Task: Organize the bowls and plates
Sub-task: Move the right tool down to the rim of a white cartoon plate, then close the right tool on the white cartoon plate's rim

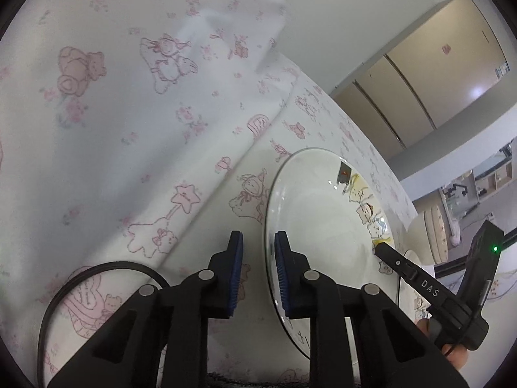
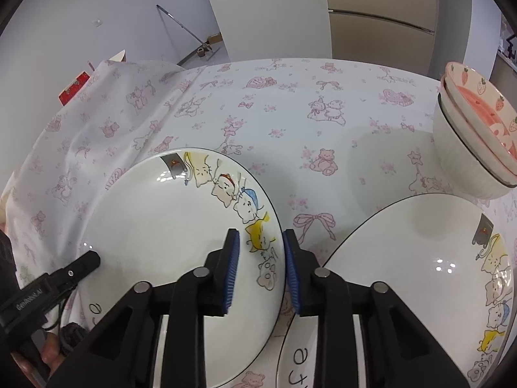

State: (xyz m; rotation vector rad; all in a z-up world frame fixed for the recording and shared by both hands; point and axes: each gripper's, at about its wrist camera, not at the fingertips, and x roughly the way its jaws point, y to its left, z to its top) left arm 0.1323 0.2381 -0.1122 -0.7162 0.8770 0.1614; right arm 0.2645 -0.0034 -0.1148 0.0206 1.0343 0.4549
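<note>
A white plate with cartoon cats (image 2: 168, 226) lies on the table; its rim sits between the fingers of my open right gripper (image 2: 261, 270). The same plate (image 1: 323, 226) shows in the left wrist view, its near rim between the fingers of my open left gripper (image 1: 258, 273). A second cat plate (image 2: 404, 274) lies to the right. A white bowl (image 2: 458, 148) holding a pink strawberry bowl (image 2: 484, 110) stands at the far right.
The table wears a white cloth with pink bears (image 2: 290, 113), bunched up at the left (image 1: 129, 97). A black cable (image 1: 64, 291) loops at lower left. Beige cabinet doors (image 2: 381, 9) stand behind.
</note>
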